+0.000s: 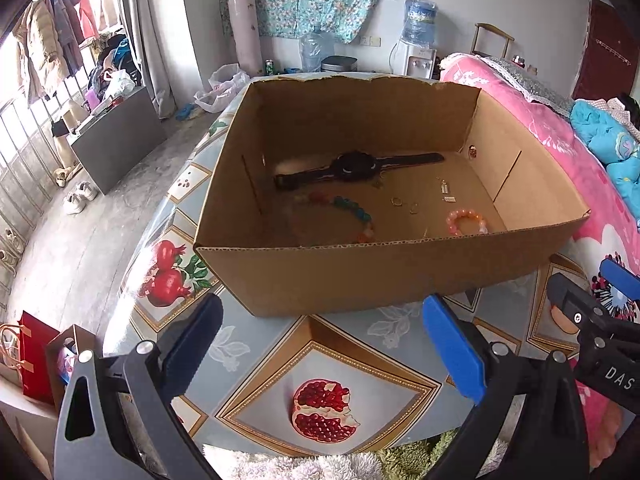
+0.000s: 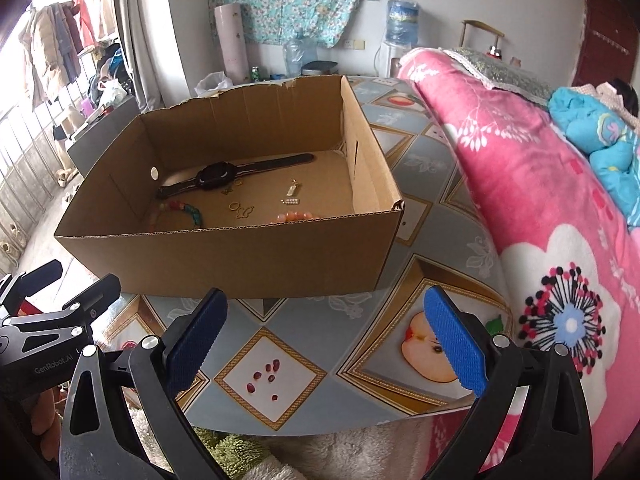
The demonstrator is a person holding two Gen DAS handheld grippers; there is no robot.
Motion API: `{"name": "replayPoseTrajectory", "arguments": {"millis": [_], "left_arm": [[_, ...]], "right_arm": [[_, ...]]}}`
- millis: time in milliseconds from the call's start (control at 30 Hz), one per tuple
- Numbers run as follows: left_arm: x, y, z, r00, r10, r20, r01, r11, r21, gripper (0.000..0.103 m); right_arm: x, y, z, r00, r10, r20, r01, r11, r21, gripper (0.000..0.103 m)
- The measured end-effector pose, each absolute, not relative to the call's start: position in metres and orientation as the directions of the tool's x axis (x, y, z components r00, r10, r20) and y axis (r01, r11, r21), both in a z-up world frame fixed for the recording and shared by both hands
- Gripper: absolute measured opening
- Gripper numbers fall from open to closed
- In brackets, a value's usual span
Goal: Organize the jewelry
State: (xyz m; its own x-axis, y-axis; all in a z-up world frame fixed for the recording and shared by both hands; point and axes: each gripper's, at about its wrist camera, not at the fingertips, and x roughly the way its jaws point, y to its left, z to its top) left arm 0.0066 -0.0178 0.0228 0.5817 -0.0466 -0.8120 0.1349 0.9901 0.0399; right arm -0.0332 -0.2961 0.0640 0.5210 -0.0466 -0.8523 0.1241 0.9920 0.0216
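Jewelry: all of it lies loose on the floor of the cardboard box [image 1: 360,276], nothing held.
Box: open-topped, sitting on the patterned tablecloth [image 1: 320,360], its near wall just beyond both sets of fingers.
Watch [image 1: 354,168]: black, laid flat with straps stretched out, nearest the box's far wall.
Coloured bead bracelet [image 1: 352,208]: red, green and blue beads, in front of the watch, toward the box's left wall.
Pink bead bracelet [image 1: 466,222]: close to the box's near wall, on its right half; partly hidden by that wall in the right wrist view.
Gold rings [image 1: 397,201]: small, in the middle of the box floor, between the two bracelets.
Small silver pieces [image 2: 293,191]: right of the rings, in front of the watch strap; too small to say what they are.
Left gripper [image 1: 320,348]: fingers apart, empty, over the tablecloth short of the box's near wall.
Right gripper [image 2: 324,344]: fingers apart, empty, outside the box toward its right corner.
Pink blanket [image 2: 540,208]: right of the box, beyond the table edge.
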Motion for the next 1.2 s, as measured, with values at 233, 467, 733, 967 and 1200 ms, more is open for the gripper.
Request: {"name": "replayPoseTrajectory", "arguments": {"millis": [233, 467, 733, 967, 1200], "left_arm": [[0.0096, -0.0174, 0.0208, 0.569, -0.066, -0.819, 0.141, 0.990, 0.018, 0.098], [0.0104, -0.0177, 0.0179, 0.555, -0.068, -0.829, 0.134, 0.991, 0.009, 0.098], [0.0109, -0.0130, 0.0164, 0.548, -0.068, -0.834, 0.121, 0.993, -0.001, 0.098], [0.0110, -0.0120, 0.0162, 0.547, -0.065, -0.835, 0.119, 0.993, 0.000, 0.098], [0.0083, -0.0091, 0.0158, 0.546, -0.062, -0.836, 0.112, 0.994, -0.001, 0.097]], "right_arm": [[-0.0277, -0.2968, 0.0645, 0.522, -0.043, -0.852, 0.116, 0.993, 0.021, 0.095], [-0.0251, -0.2960, 0.0635, 0.518, -0.035, -0.855, 0.115, 0.993, 0.028, 0.095], [-0.0235, -0.2957, 0.0637, 0.516, -0.032, -0.856, 0.110, 0.993, 0.029, 0.095], [-0.0237, -0.2963, 0.0635, 0.515, -0.031, -0.856, 0.108, 0.994, 0.029, 0.095], [-0.0229, -0.2951, 0.0640, 0.515, -0.023, -0.857, 0.102, 0.994, 0.034, 0.095]]}}
